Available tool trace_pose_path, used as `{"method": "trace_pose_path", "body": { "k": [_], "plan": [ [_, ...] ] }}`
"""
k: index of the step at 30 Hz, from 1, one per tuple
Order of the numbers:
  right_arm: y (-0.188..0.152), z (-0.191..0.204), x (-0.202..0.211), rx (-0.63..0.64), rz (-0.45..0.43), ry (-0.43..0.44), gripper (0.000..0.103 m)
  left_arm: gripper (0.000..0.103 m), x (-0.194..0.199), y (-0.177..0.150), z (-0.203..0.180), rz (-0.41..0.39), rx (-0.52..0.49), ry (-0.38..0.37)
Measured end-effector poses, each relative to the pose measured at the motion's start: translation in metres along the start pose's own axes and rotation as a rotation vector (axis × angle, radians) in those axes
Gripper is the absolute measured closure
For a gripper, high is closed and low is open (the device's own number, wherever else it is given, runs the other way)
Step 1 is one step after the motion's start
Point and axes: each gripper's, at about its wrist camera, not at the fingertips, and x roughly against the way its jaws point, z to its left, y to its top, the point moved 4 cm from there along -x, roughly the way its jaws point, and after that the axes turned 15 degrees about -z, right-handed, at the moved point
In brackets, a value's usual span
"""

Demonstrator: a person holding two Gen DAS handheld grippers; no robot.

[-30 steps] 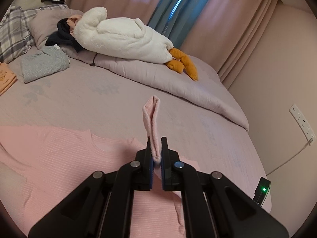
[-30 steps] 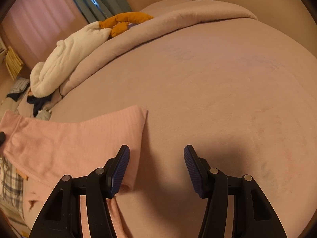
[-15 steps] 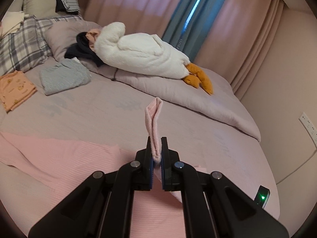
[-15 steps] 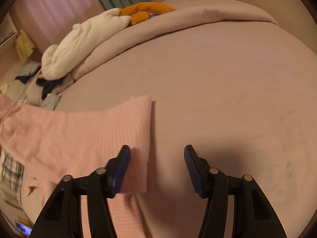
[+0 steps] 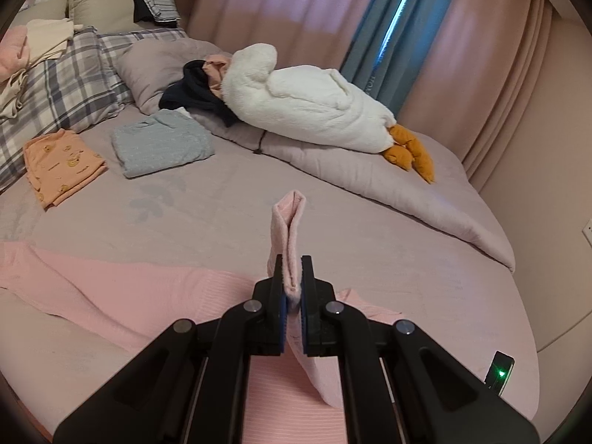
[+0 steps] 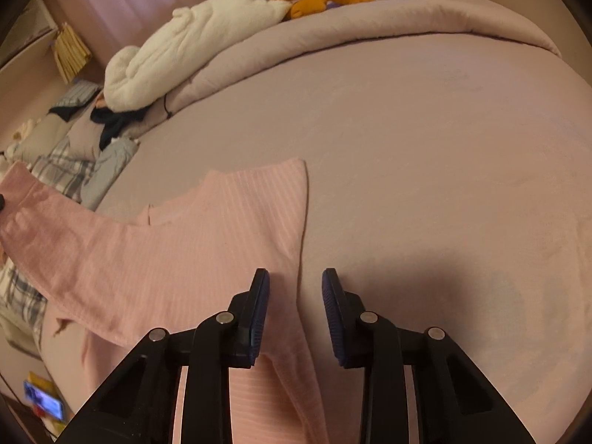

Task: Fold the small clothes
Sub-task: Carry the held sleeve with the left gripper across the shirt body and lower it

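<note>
Pink top (image 5: 111, 288) lies spread on the bed (image 5: 222, 199); left tongs (image 5: 292, 285) clench its raised cuff (image 5: 286, 222), right tongs (image 6: 294, 292) are closing over its side edge. Beyond lie a folded grey garment (image 5: 159, 144) and a plush goose (image 5: 307, 107).

A home bedroom: bed (image 5: 229, 199), pillows (image 5: 74, 85) (plaid), curtains (image 5: 388, 26).

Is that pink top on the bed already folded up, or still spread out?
Mostly spread. The pink top lies flat across the bed, with one sleeve end pinched up in the left claw.
</note>
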Motion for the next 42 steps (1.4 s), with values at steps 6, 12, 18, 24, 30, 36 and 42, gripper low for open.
{"method": "trace_pose_path", "body": {
  "k": [6, 12, 18, 24, 30, 36, 42],
  "plan": [
    [-0.008, 0.005, -0.011, 0.015, 0.050, 0.010, 0.071, 0.098, -0.003, -0.003, 0.016, 0.020, 0.008, 0.021],
    [-0.014, 0.006, -0.016, 0.039, 0.069, -0.002, 0.071, 0.098, -0.009, -0.011, 0.030, 0.064, -0.009, 0.036],
    [-0.013, 0.007, -0.016, 0.039, 0.072, -0.001, 0.071, 0.098, -0.014, -0.014, 0.048, 0.082, -0.011, 0.071],
    [-0.012, 0.008, -0.018, 0.047, 0.072, -0.007, 0.071, 0.098, -0.016, -0.021, 0.057, 0.099, -0.039, 0.089],
    [-0.012, 0.008, -0.018, 0.051, 0.072, -0.009, 0.071, 0.098, -0.018, -0.029, 0.066, 0.122, -0.047, 0.109],
    [-0.012, 0.008, -0.019, 0.052, 0.072, -0.010, 0.071, 0.098, -0.020, -0.035, 0.078, 0.146, -0.043, 0.131],
    [-0.011, 0.007, -0.019, 0.056, 0.072, -0.011, 0.071, 0.098, -0.023, -0.051, 0.089, 0.176, -0.062, 0.167]
  ]
}}
